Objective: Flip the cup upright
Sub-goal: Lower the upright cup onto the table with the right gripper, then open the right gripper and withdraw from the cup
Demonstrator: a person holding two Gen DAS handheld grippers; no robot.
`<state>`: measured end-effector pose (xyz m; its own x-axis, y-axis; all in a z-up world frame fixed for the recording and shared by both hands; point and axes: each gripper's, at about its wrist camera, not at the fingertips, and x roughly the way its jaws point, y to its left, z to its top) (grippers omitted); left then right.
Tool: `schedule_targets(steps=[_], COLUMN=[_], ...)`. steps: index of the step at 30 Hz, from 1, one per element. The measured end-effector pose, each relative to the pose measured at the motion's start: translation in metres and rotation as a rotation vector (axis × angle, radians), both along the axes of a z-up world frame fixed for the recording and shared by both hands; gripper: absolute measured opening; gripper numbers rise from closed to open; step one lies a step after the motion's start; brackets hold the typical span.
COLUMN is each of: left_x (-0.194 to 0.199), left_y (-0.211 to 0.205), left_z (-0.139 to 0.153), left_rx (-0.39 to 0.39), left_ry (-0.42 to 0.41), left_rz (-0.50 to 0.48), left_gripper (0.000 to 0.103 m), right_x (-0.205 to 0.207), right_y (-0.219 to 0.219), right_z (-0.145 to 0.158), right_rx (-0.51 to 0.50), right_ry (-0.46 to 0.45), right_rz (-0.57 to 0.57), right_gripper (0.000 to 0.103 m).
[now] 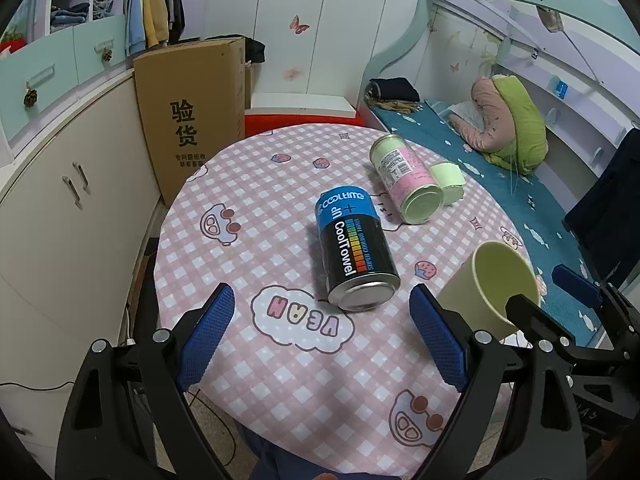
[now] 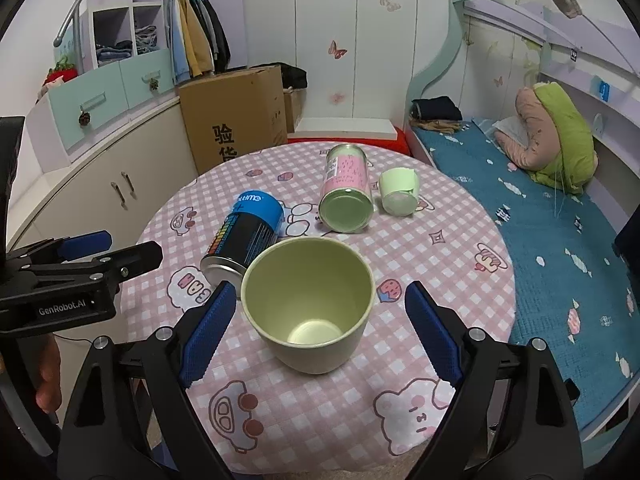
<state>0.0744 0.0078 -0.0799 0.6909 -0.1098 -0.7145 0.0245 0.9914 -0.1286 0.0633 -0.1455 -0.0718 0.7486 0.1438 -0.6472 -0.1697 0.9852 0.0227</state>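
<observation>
A pale green cup [image 2: 310, 304] stands upright on the round table, mouth up, between my right gripper's [image 2: 316, 332] open fingers, which do not touch it. It also shows in the left wrist view [image 1: 486, 288], at the right, with the right gripper's fingers [image 1: 576, 284] around it. My left gripper [image 1: 322, 334] is open and empty above the table's near side, left of the cup.
A blue and black CoolTowel can [image 1: 354, 252] lies on its side mid-table. A pink and green can [image 1: 404, 184] and a small green paper cup [image 1: 450, 182] lie behind it. The pink checked tablecloth [image 1: 256, 248] covers the table. A bed [image 2: 560, 240] is on the right, a cardboard box [image 1: 192, 120] behind.
</observation>
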Motion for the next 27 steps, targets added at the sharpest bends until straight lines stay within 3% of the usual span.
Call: schedule_targets(steps=[27], left_x=[-0.049], left_y=[-0.022], left_z=[0.036], left_rx=[0.083], left_ry=[-0.188], left_rz=[0.014], left_gripper=[0.086], right_x=[-0.055], right_y=[0.001], right_z=[0.053], right_rx=[-0.055], right_ry=[-0.164], right_rz=[-0.073], right_gripper=[0.093])
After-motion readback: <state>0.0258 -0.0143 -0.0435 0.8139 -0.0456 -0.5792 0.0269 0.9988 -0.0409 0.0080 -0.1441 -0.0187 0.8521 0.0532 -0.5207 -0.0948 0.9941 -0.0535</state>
